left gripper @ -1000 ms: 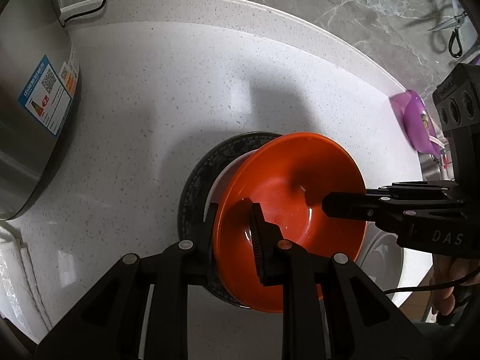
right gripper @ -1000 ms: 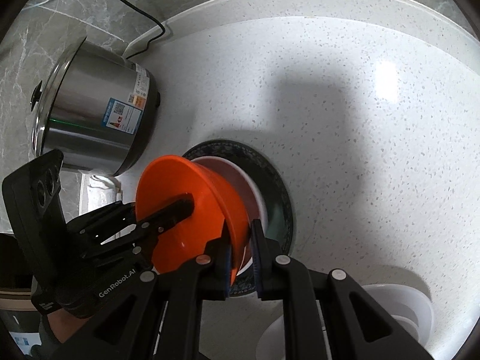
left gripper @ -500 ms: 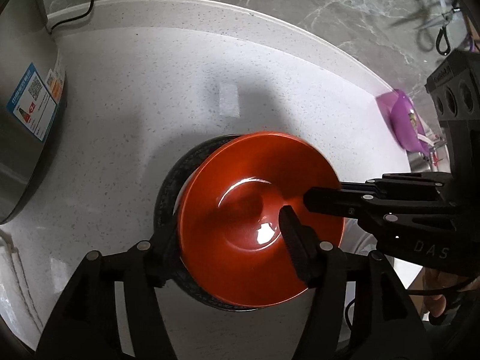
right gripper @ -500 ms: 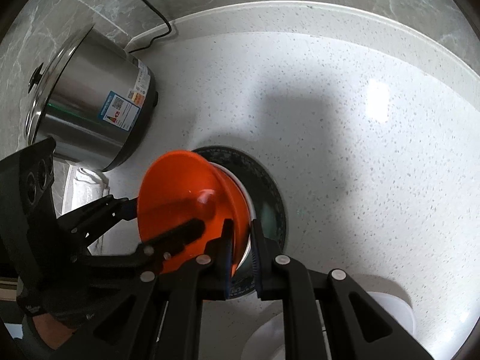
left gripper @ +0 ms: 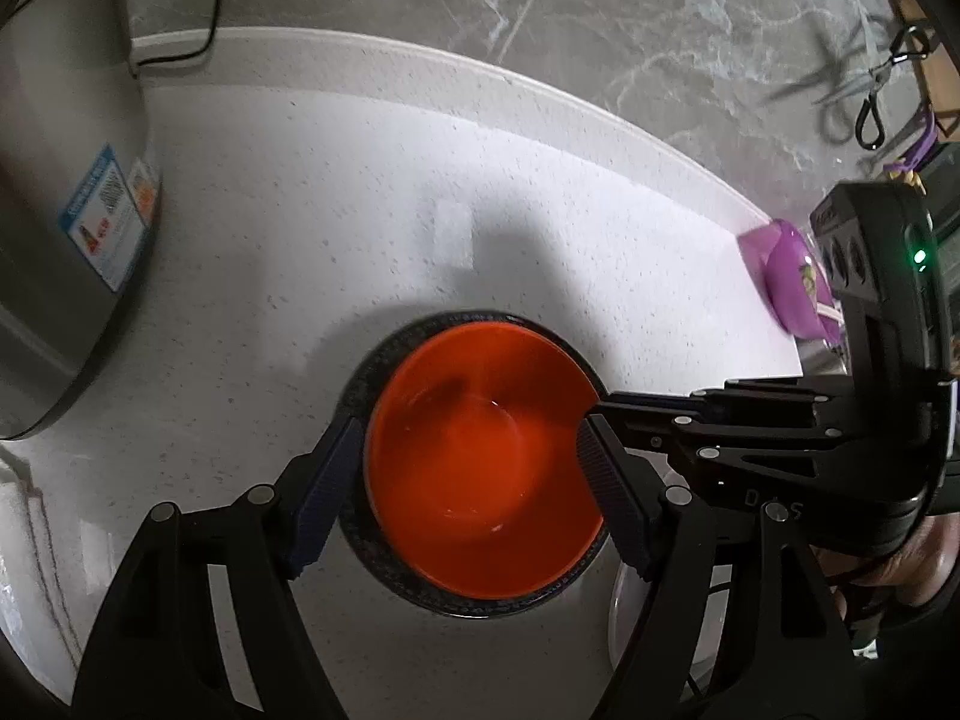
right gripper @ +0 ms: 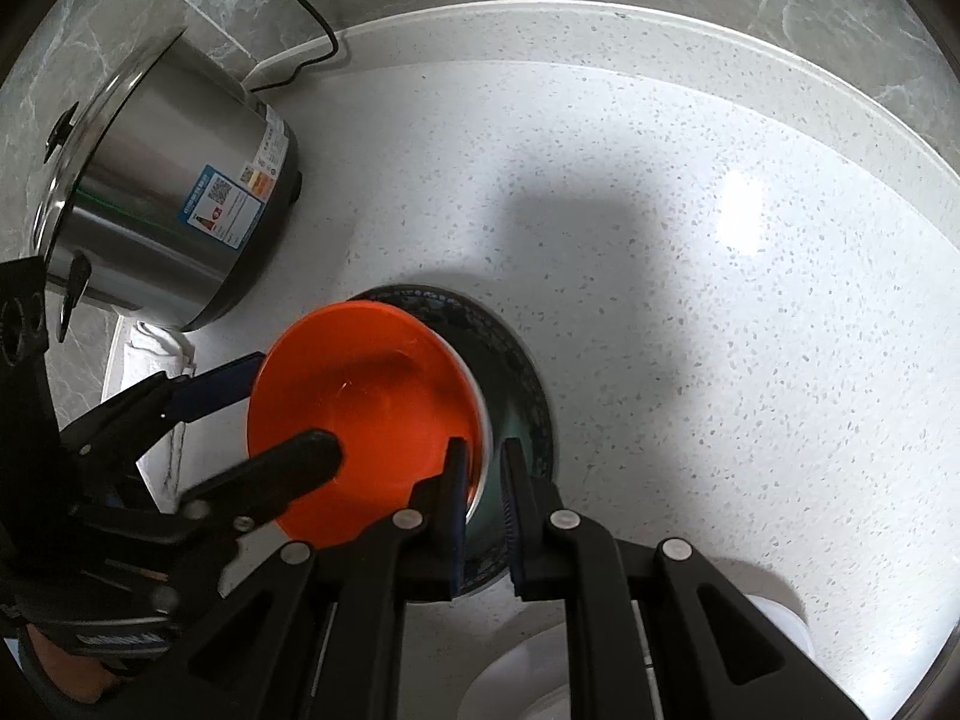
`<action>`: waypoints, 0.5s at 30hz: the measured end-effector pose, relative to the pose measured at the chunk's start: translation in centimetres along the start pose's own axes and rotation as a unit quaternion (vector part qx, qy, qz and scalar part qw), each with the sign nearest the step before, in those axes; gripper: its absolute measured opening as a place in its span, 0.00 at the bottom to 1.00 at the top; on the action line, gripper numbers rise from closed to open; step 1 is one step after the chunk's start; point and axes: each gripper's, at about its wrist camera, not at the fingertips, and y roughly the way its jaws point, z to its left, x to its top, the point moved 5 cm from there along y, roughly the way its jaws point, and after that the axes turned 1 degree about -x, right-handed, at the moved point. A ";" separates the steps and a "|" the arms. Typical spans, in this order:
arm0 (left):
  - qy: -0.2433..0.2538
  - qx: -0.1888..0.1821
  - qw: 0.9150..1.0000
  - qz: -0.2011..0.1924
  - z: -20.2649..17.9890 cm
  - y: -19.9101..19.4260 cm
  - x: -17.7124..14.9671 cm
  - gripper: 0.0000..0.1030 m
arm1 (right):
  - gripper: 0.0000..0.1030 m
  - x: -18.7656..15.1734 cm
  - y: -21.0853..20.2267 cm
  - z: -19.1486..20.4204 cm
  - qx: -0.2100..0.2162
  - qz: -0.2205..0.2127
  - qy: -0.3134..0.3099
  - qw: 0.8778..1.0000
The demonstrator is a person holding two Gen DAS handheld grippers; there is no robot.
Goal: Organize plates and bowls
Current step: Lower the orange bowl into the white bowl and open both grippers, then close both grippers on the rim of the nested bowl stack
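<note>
We find the orange bowl (left gripper: 480, 468) sitting mouth-up in the stack, nested on a white dish whose rim (right gripper: 485, 420) shows just beyond it, and both resting on the dark patterned plate (right gripper: 528, 384) on the white speckled desk (right gripper: 690, 300). We judge the bowl to be thin moulded plastic: light, stiff enough to hold its shape, glossy and therefore apt to slip between smooth pads, and not fragile. The dish and plate beneath look ceramic, heavier and liable to chip if the bowl is dragged or dropped against them.

The right tongs (right gripper: 485, 480) are pinched on the bowl's near rim, one finger inside the wall and one outside. We consider the rim the only practical hold, since the wall is too wide and sloped to span securely. A single-point rim grip will let the bowl swing, so we advise a level lift.

The left tongs (left gripper: 474, 474) have just been opening; their fingers (left gripper: 327, 480) now stand apart on either side of the bowl, which lies between them without the pads pressing on it.

Further out, a steel cooker (right gripper: 162, 204) stands at the back left of the desk, and more white crockery (right gripper: 528, 678) lies at the near edge.
</note>
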 end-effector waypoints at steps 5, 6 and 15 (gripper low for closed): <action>-0.007 0.001 1.000 -0.008 0.7 -0.9 0.0 0.70 | 0.12 -0.1 -0.2 -0.1 0.002 -0.002 0.002 1.000; -0.009 0.000 1.000 -0.009 0.9 -1.2 -0.2 0.70 | 0.13 -0.2 -0.3 -0.1 0.004 -0.003 0.004 1.000; -0.061 0.013 0.997 -0.041 6.8 -5.4 -4.5 0.85 | 0.71 -0.9 -5.5 -3.0 0.075 -0.095 0.022 0.992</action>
